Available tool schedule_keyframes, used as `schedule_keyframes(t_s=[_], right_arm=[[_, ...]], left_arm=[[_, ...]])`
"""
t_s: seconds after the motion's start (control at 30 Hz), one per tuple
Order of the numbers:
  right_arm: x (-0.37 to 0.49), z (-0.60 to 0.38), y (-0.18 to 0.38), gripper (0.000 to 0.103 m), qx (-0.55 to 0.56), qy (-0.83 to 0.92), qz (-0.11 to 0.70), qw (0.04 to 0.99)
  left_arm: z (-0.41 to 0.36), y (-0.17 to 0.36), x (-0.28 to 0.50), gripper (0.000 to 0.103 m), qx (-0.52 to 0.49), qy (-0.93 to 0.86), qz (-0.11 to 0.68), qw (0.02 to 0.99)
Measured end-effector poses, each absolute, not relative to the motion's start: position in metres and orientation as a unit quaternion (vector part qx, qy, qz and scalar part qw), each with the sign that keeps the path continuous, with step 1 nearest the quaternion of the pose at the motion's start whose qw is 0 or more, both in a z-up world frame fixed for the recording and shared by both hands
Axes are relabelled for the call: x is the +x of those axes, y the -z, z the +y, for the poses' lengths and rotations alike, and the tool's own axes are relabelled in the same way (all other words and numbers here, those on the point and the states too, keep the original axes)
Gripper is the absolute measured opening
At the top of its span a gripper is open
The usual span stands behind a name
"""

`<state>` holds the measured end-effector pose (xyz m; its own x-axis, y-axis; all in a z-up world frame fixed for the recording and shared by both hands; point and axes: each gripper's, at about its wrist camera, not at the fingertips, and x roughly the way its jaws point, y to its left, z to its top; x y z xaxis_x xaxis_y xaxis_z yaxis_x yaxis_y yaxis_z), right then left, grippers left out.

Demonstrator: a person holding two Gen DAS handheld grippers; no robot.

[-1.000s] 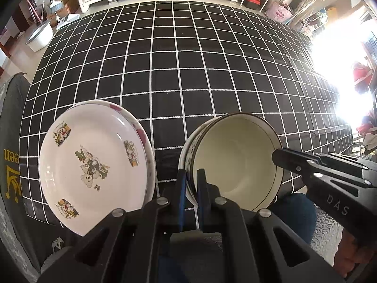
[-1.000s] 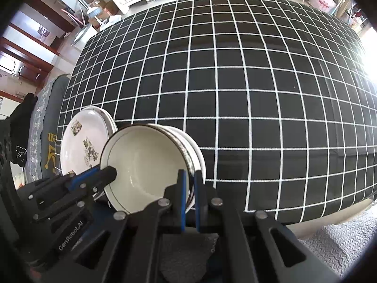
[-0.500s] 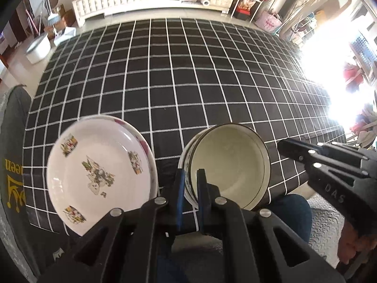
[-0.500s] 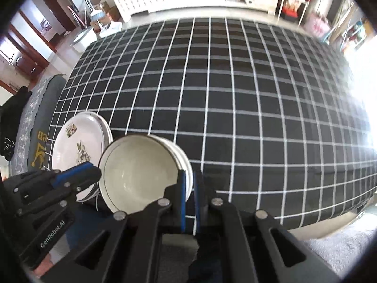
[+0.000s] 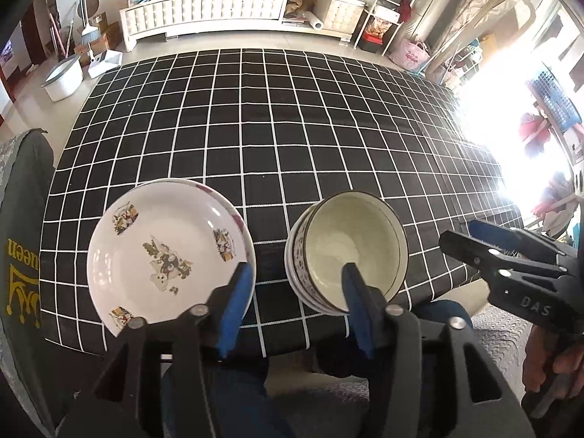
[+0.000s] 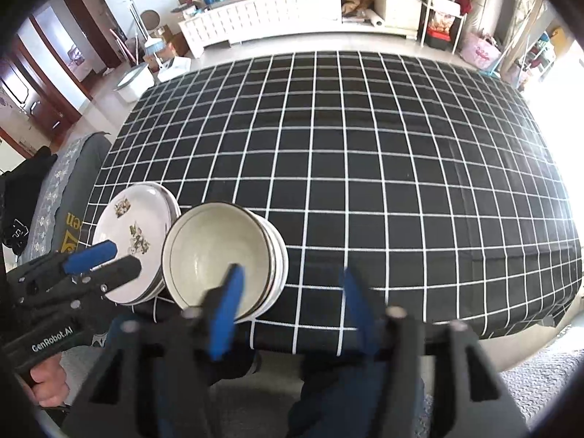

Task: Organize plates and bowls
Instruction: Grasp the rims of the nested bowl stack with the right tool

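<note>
Left wrist view: plates (image 5: 168,252) and bowls (image 5: 346,252) sit stacked side by side at the counter's (image 5: 292,127) near edge; both grippers (image 5: 295,299) (image 6: 288,303) hover wide open, holding nothing. Sorting looks finished.

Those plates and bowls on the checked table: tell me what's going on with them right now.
A person holds a gripper in each hand over the near edge of the checked tablecloth. Both the left gripper and the right gripper are open and hold nothing. A stack of plates sits on the left, and a stack of bowls stands beside it to the right. No loose dishes show on the cloth, so the sorting looks done or nearly so.
</note>
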<state>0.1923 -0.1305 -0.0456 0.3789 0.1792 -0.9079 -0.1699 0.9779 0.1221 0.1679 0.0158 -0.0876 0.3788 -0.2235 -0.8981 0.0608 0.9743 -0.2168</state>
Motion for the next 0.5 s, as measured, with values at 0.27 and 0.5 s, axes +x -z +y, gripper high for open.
schedule_keyframes(t_s=[0.27, 0.5], right_arm=[[0.2, -0.126, 0.05, 0.084, 0.031, -0.102, 0.566, 0.817], [0.21, -0.121, 0.071, 0.085, 0.058, -0.114, 0.597, 0.792]], left_arm=[[0.023, 0.098, 0.169, 0.051, -0.087, 0.114, 0.561, 0.815], [0.02, 0.119, 0.185, 0.051, -0.088, 0.149, 0.587, 0.791]])
